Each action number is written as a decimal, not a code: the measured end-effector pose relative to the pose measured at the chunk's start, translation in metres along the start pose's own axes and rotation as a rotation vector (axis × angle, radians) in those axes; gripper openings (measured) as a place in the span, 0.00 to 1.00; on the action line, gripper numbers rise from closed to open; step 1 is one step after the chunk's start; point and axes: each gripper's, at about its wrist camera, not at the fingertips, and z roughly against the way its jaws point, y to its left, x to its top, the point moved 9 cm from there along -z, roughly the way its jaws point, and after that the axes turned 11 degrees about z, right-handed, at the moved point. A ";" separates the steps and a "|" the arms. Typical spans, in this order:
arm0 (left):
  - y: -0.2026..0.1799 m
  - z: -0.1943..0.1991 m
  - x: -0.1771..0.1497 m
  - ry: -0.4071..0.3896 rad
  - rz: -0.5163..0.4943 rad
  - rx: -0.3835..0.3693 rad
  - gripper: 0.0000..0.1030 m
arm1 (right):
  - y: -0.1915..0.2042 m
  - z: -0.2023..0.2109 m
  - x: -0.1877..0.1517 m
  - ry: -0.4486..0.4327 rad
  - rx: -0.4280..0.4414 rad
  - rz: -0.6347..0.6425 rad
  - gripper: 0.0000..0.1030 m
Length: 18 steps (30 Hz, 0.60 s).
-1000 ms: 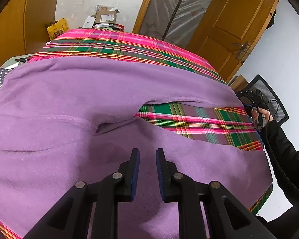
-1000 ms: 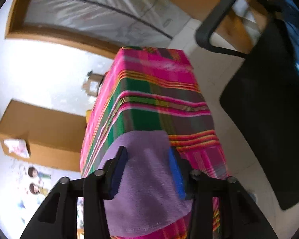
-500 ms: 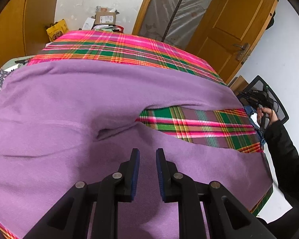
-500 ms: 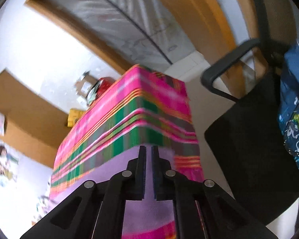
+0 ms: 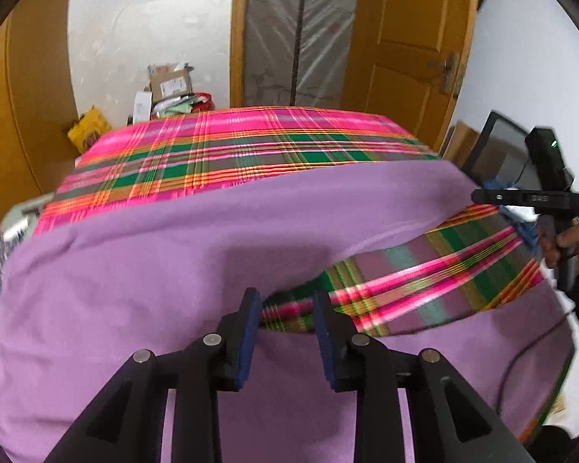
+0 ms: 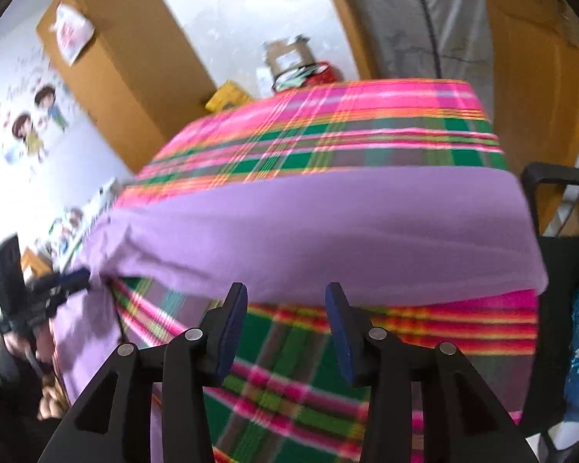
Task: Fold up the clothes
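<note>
Both tools are opening with nothing between their pads: left tool [image 5: 285, 318], right tool [image 6: 285, 308]. Purple garment [image 5: 143, 270] lies spread on the plaid-covered tabletop [image 5: 251, 142], legs parted (trousers, seemingly). Folding looks barely begun; next, grip an edge and carry it across.

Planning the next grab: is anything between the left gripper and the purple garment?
Nothing visible. The left gripper, jaws opening and empty, hangs directly over the purple garment on the plaid cloth, with only air between them.
</note>
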 end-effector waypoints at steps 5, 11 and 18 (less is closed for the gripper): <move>-0.006 -0.026 0.004 0.021 -0.080 0.032 0.28 | 0.012 -0.018 -0.004 0.064 -0.049 0.098 0.43; -0.011 -0.050 -0.004 0.088 -0.110 0.006 0.17 | 0.015 -0.035 -0.007 0.136 -0.149 0.318 0.43; -0.002 -0.042 -0.005 0.077 -0.087 -0.041 0.02 | 0.026 -0.043 -0.011 0.160 -0.137 0.443 0.43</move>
